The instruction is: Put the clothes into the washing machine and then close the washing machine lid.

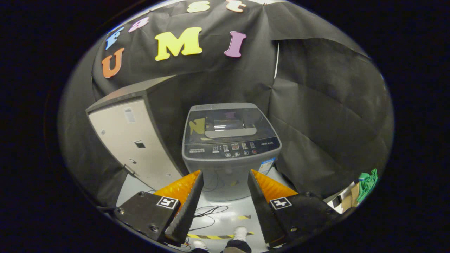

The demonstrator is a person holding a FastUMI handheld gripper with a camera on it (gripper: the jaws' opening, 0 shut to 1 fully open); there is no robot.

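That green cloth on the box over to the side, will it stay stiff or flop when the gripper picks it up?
The green cloth looks crumpled and draped over a cardboard box, so it will probably flop and dangle. It seems light. The open gripper holds nothing; a pinch on a bunched fold should hold it best.

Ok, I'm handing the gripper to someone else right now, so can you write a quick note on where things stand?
Gripper: open, fingers apart, holding nothing, aimed at the washing machine from a distance.
Washing machine: straight ahead beyond the fingers, lid down.
Clothes: a green garment lies off to the right, on what looks like cardboard.
Beside the machine on the left stands a pale cabinet; cables lie on the floor.
Done: nothing yet.
Left: open the lid, fetch the garment, drop it in, close the lid.
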